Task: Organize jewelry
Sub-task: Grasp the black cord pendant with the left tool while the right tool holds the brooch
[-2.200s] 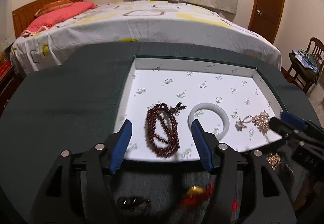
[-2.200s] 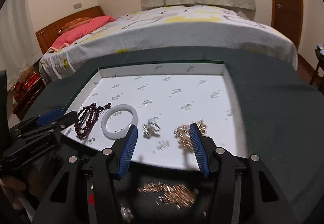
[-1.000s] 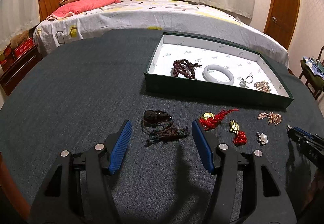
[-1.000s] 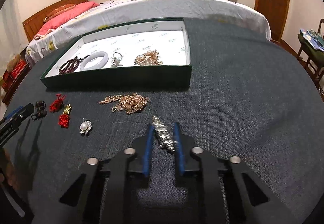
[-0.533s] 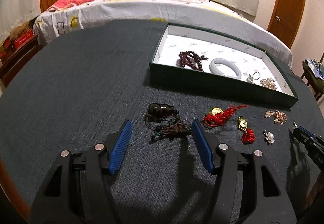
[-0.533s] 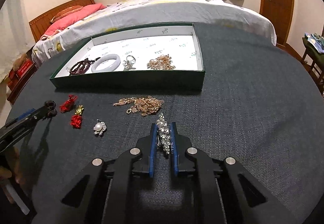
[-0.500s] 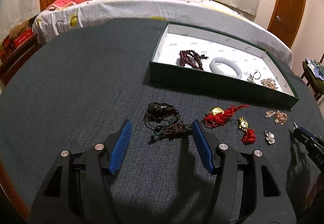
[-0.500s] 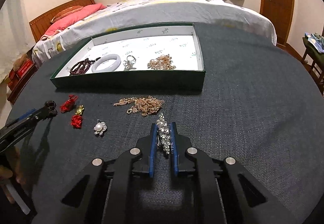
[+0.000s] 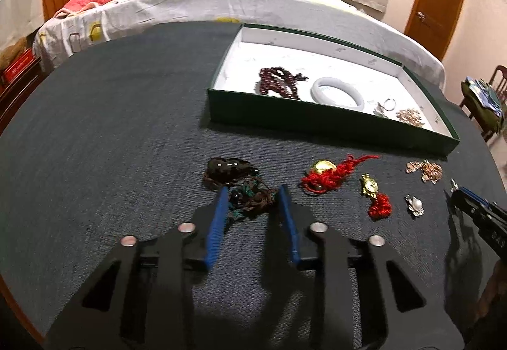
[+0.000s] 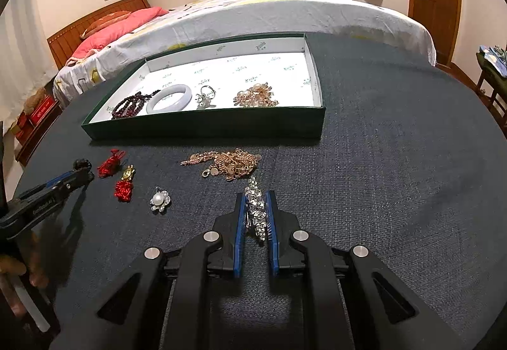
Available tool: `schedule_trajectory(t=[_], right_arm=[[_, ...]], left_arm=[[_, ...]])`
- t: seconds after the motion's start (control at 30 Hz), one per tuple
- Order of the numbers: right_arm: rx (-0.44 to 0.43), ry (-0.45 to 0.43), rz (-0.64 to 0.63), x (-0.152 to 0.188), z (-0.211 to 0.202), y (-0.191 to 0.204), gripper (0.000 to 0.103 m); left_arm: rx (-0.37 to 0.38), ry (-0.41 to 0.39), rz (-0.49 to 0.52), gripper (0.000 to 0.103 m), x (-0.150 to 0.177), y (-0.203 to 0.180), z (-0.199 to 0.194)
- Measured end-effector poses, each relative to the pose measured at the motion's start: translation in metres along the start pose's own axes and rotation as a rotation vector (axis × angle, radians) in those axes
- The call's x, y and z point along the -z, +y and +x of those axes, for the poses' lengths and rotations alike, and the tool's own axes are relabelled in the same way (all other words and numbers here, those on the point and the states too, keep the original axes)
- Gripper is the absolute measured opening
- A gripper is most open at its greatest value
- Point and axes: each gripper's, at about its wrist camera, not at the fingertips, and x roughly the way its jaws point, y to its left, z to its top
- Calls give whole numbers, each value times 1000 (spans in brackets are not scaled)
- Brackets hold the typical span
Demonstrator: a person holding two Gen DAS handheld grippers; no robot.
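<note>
A green tray (image 9: 317, 122) with white lining holds a dark red bead bracelet (image 9: 279, 82), a white bangle (image 9: 337, 93), a ring and a gold cluster (image 10: 256, 98). My left gripper (image 9: 253, 191) has its jaws partly closed around a dark brown cord necklace with a black pendant (image 9: 234, 179); the grip is not clear. My right gripper (image 10: 255, 196) is shut on a crystal hair clip (image 10: 256, 210) lying on the table.
On the dark table lie a red knot charm with a gold coin (image 9: 332, 172), a gold and red charm (image 9: 375, 198), a pearl flower brooch (image 10: 160, 200) and a gold chain pile (image 10: 228, 163). A bed stands behind the table.
My left gripper moved forward and its jaws narrowed around the dark cord necklace. My right gripper stayed shut on the crystal clip.
</note>
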Motion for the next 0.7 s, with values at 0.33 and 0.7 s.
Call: schedule_trajectory(t=[0.33, 0.7], right_arm=[[-2, -5, 2, 0, -1, 0, 14], [-15, -46, -1, -3, -12, 5, 14]], left_arm=[[32, -15, 14, 13, 4, -2, -3], [25, -88, 21, 13, -3, -4, -30]])
